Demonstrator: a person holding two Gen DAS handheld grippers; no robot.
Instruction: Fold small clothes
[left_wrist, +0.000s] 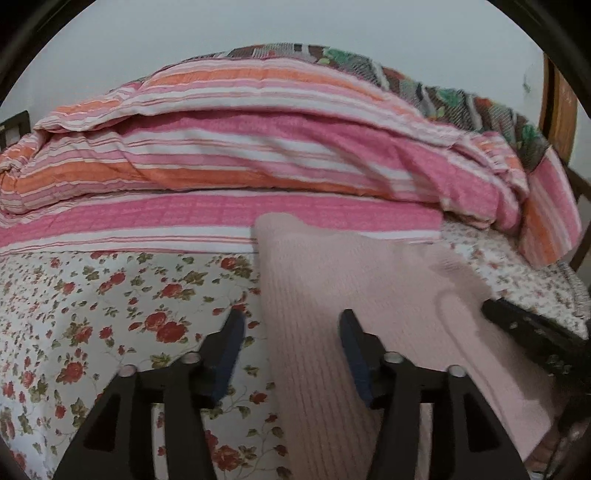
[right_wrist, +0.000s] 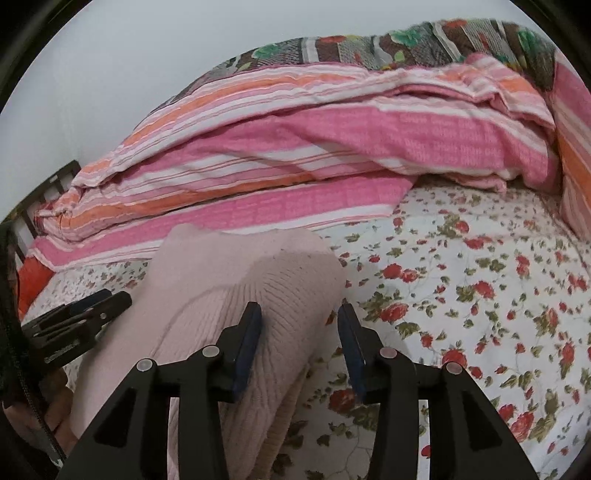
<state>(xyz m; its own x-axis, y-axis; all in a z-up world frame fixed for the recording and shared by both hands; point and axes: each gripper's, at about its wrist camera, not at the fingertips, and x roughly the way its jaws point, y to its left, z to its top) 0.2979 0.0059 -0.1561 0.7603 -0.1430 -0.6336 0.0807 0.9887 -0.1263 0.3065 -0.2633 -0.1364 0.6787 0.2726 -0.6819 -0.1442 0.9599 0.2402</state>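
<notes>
Sweater (left_wrist: 332, 295) lies flat on bed (left_wrist: 110, 302), its edges between both claws' spread fingers (nothing gripped). Left claw (left_wrist: 291, 332) and right claw (right_wrist: 300, 321) should pinch matching edges and lift evenly, I think.

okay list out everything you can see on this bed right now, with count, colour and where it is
sweater: one, pale pink ribbed knit, lying on the sheet in front of both grippers
sheet: one, white with red flowers, covering the bed
quilt: one, pink, orange and white stripes, bunched along the far side of the bed
blanket: one, brown and green pattern, behind the quilt
wall: pale grey, behind the bed
left gripper: one, black with blue pads, jaws open over the sweater's left edge
right gripper: one, black with blue pads, jaws open over the sweater's right edge
</notes>
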